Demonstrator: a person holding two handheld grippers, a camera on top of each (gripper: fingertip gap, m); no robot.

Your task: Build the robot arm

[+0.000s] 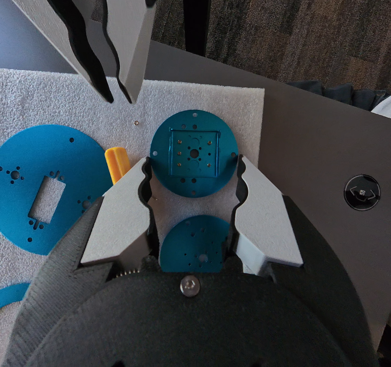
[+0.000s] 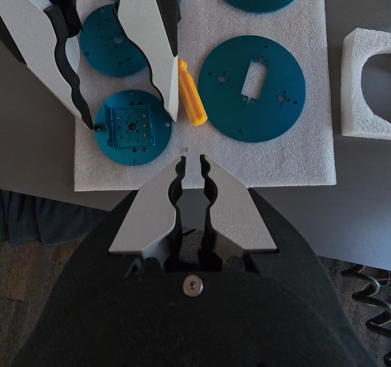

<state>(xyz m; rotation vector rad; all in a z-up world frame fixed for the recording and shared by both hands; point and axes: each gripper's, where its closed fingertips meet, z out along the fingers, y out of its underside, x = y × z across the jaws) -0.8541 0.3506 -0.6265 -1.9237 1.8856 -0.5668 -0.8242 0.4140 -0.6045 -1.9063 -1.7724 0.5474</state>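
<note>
The left gripper [image 1: 193, 160] is sitting wide apart around a small round blue metal plate with a square bracket [image 1: 194, 153] on the white foam sheet [image 2: 264, 166], fingertips at its rim; a firm grip can't be told. Beside the plate, the right gripper [image 2: 192, 156] is hanging slightly parted, empty, near a tiny brass screw [image 2: 186, 149]. A yellow plastic screwdriver handle [image 2: 190, 94] is lying just past the plate.

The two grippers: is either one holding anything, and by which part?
The left gripper brackets the small blue disc at opposite rim edges. The right gripper holds nothing.
</note>
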